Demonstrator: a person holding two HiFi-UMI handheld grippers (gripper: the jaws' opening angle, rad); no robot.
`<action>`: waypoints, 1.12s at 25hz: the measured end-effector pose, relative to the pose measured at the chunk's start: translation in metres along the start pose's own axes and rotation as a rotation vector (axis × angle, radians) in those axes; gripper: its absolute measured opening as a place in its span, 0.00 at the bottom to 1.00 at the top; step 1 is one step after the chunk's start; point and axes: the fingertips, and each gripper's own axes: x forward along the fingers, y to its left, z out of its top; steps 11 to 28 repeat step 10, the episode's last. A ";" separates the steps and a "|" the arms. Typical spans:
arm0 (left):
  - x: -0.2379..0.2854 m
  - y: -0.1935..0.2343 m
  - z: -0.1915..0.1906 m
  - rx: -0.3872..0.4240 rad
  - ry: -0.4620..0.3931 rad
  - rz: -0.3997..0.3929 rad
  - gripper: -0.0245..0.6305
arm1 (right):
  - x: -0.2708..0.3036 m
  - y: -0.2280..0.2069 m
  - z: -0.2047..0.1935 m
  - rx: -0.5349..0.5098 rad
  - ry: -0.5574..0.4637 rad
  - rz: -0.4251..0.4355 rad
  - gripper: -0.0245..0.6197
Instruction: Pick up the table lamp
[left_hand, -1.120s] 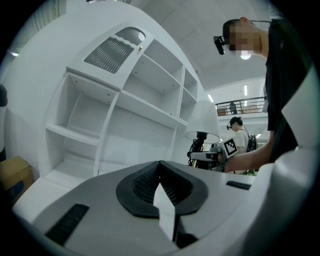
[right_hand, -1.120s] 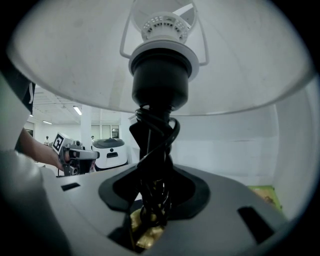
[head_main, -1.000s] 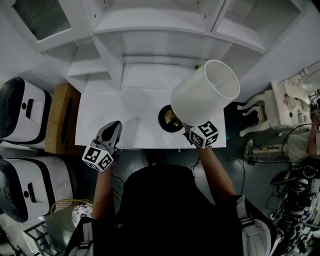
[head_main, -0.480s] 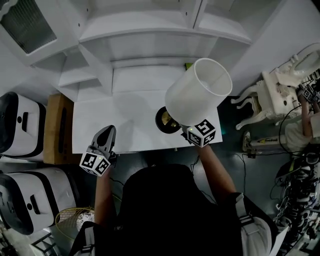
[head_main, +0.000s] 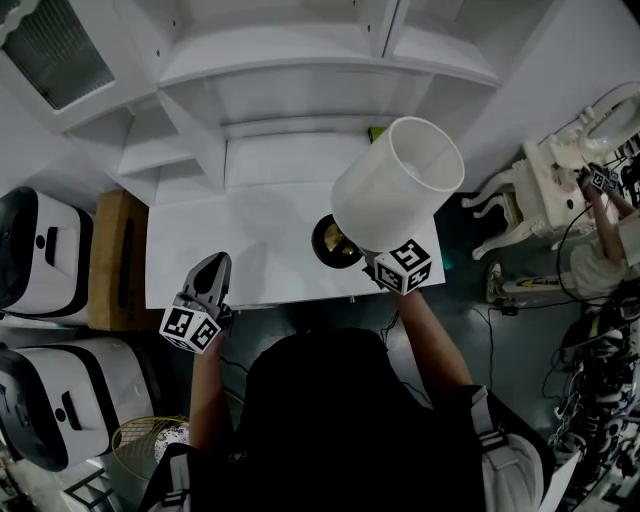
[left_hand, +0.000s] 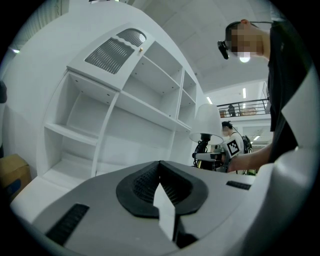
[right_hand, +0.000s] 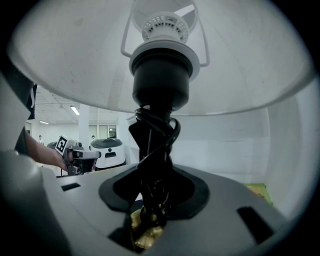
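Note:
The table lamp has a white drum shade (head_main: 398, 185) on a black stem, with a dark round base with a brass centre (head_main: 335, 240) over the white table (head_main: 250, 235). Whether the base touches the table I cannot tell. My right gripper (head_main: 387, 263) reaches in under the shade from the table's front edge. In the right gripper view it (right_hand: 152, 200) is shut on the black stem (right_hand: 156, 155), with the cord wound round it and the shade (right_hand: 165, 50) overhead. My left gripper (head_main: 213, 265) hangs level at the table's front left, shut (left_hand: 161, 170) on nothing. From there the lamp (left_hand: 207, 124) stands far off to the right.
A white shelf unit (head_main: 300, 90) rises behind the table. A cardboard box (head_main: 118, 250) and white machines (head_main: 40, 240) stand at the left. A white ornate chair (head_main: 545, 200) and cables are at the right. A small green thing (head_main: 377, 133) lies behind the lamp.
The head view has shifted a little to the left. The right gripper keeps its hold on the lamp stem, and the left gripper stays where it was.

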 end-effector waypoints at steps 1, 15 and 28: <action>0.000 0.000 0.000 0.000 0.000 -0.001 0.05 | 0.000 0.000 0.000 -0.001 0.000 -0.001 0.25; 0.003 0.001 -0.002 -0.007 0.000 -0.005 0.05 | 0.000 -0.003 -0.002 -0.001 0.008 -0.006 0.25; 0.003 0.001 -0.002 -0.007 0.000 -0.005 0.05 | 0.000 -0.003 -0.002 -0.001 0.008 -0.006 0.25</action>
